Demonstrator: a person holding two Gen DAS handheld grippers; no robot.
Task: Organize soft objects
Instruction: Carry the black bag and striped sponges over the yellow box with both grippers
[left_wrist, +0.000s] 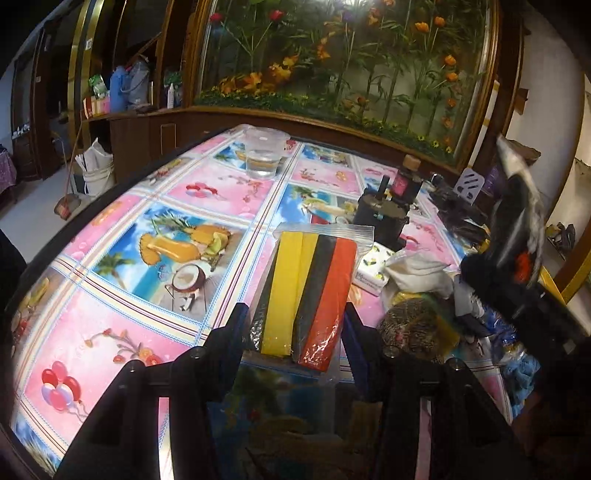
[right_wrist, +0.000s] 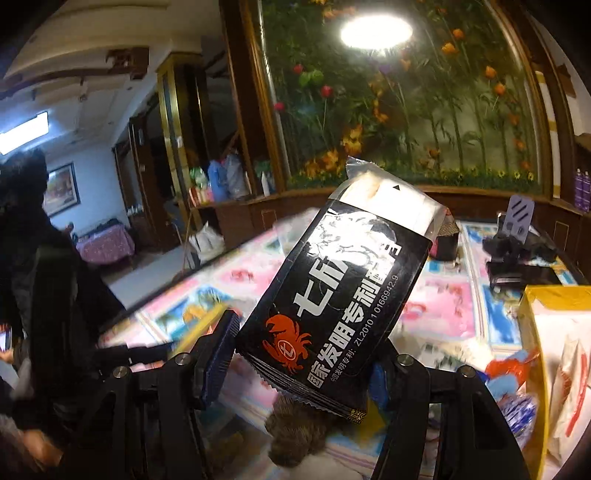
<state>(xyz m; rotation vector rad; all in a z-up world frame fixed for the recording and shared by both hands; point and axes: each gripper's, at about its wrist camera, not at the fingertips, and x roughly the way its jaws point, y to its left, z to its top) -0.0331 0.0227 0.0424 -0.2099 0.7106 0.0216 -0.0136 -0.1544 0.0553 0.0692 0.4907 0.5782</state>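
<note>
A black packet (right_wrist: 332, 295) printed with a red crab was held clamped in the right tongs (right_wrist: 303, 354), raised above the desk (right_wrist: 443, 306). A clear bag of coloured strips (left_wrist: 306, 288) was gripped between the left tongs (left_wrist: 293, 325), resting on the desk. Neither was yet sorted; a pile of soft items (left_wrist: 417, 295) remained beside them.

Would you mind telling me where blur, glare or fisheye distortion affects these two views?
Left wrist view: mostly sharp, the table edge bowed by the fisheye, glare on the glass panel, and a blurred black packet at the right. Right wrist view: lamp glare burns out, the tablecloth is motion-smeared, while the packet in the gripper stays readable.
</note>
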